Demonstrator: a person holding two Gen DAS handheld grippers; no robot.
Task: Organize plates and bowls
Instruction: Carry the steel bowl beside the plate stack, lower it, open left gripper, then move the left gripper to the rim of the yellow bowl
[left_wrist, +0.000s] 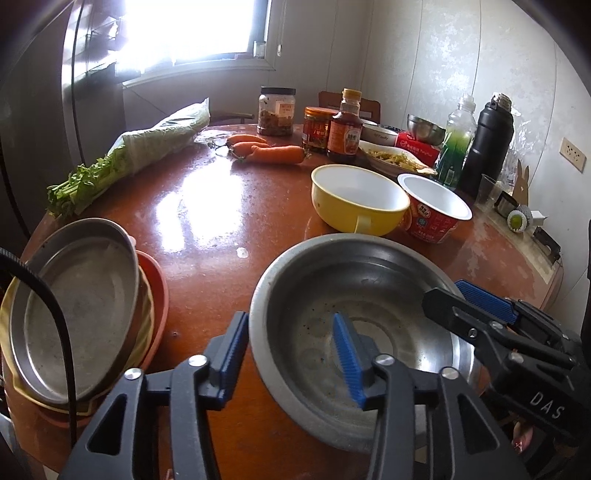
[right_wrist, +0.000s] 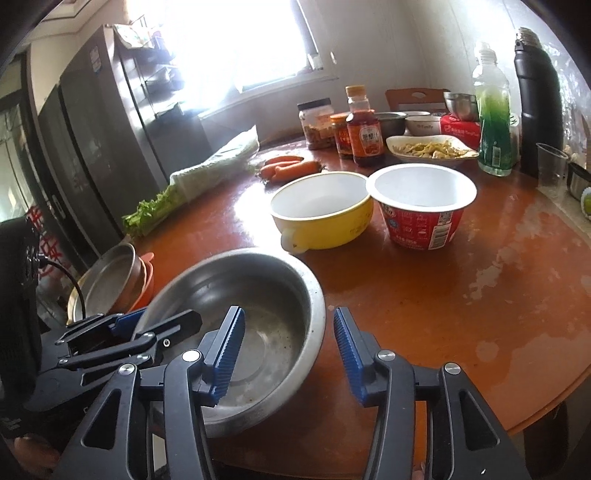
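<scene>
A large steel bowl (left_wrist: 354, 291) (right_wrist: 258, 291) sits at the near edge of the round brown table (left_wrist: 207, 229). My left gripper (left_wrist: 291, 354) is open and straddles its left rim, one finger inside the bowl and one outside. My right gripper (right_wrist: 288, 354) is open and straddles its right rim the same way. A stack of plates (left_wrist: 85, 317) (right_wrist: 114, 280), a steel one on top of yellow and orange ones, stands to the left. A yellow bowl (left_wrist: 354, 199) (right_wrist: 321, 214) and a red paper noodle cup (left_wrist: 436, 206) (right_wrist: 421, 206) stand behind the steel bowl.
Further back are carrots (left_wrist: 266, 149), bagged celery (left_wrist: 125, 155), jars and a sauce bottle (left_wrist: 345, 127), a dish of food (right_wrist: 428, 147), a green bottle (right_wrist: 495, 122), a black flask (right_wrist: 539, 103) and small steel bowls (left_wrist: 424, 129). A fridge (right_wrist: 103, 147) stands on the left.
</scene>
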